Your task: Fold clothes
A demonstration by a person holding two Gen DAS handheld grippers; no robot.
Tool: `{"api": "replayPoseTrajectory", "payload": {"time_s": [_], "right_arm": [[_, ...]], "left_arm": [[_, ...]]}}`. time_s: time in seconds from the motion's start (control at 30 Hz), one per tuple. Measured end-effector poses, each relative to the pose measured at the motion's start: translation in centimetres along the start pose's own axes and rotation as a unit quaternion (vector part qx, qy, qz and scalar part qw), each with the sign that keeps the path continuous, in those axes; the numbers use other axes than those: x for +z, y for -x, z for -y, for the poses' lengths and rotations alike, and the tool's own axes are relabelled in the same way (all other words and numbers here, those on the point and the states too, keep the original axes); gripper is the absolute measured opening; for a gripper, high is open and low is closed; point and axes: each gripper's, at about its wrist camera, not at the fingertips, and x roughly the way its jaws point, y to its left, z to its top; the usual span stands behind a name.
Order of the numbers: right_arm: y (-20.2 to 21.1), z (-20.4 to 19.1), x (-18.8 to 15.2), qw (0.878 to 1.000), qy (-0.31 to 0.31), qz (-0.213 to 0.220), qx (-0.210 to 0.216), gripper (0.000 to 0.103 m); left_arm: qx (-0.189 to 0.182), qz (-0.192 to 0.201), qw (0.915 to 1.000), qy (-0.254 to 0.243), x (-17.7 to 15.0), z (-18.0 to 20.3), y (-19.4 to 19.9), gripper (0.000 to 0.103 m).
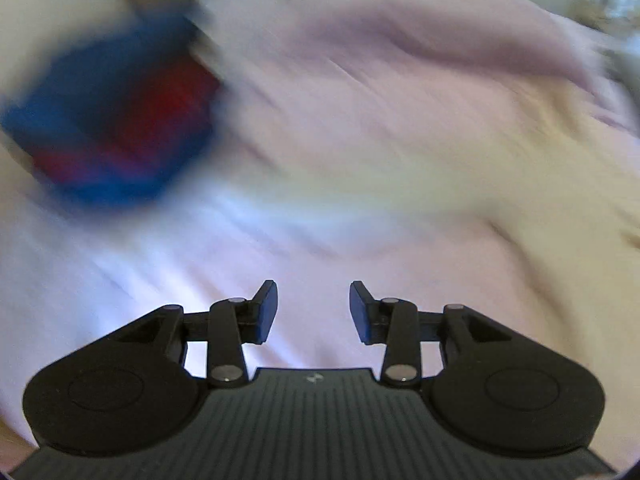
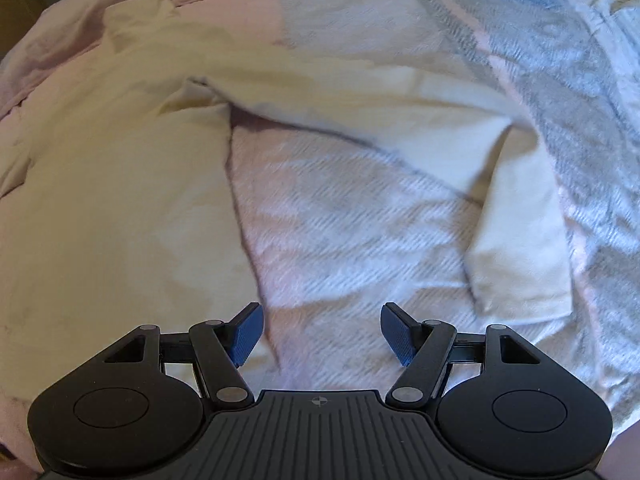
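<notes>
Pale pink bedding (image 1: 360,92) is filling both wrist views, and we are working over it with two handheld grippers. Under our right gripper (image 2: 322,334), a cream garment (image 2: 112,200) is lying spread across a pink-and-grey woven blanket (image 2: 340,220), its sleeve (image 2: 520,240) stretching out to the right and ending near the blue fingertip (image 2: 396,334). We are holding that gripper's jaws apart, gripping nothing. Our left gripper (image 1: 313,312) is likewise hanging released over the sheet, jaws spread and empty. Left of it, a blue and red bundle (image 1: 116,120) is showing, too blurred for us to identify.
</notes>
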Motion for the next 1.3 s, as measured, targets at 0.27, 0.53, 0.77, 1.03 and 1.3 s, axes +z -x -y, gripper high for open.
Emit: {"api": "replayPoseTrajectory", "payload": {"time_s": [0.27,0.53,0.77,1.03,1.3], "right_arm": [[0.0,3.2,-2.8,0.994,-0.088,-0.008,0.057,0.068],[-0.2,7.2,-5.7,0.947,-0.267,0.012,0.179,0.068],[-1.6,5.8,-6.4,0.934,-0.255,0.005,0.25,0.068],[-3.7,2.5,-7.7,0.923,-0.208,-0.023,0.322,0.068],[-4.7,-2.0,-8.0,0.947,-0.127,-0.035,0.292,0.006]], "left_arm": [[-0.18,-0.117,0.9726,0.089,-13.5,8.3,-4.3,0.04],[-0.2,-0.072,0.975,0.065,-12.6,8.5,-0.9,0.0],[-0.151,-0.074,0.9834,0.067,-13.0,6.9,-2.1,0.002],[-0.108,-0.075,0.9881,0.08,-14.0,5.2,-3.3,0.018],[-0.187,-0.102,0.9731,0.088,-13.7,4.6,-3.0,0.003]]}}
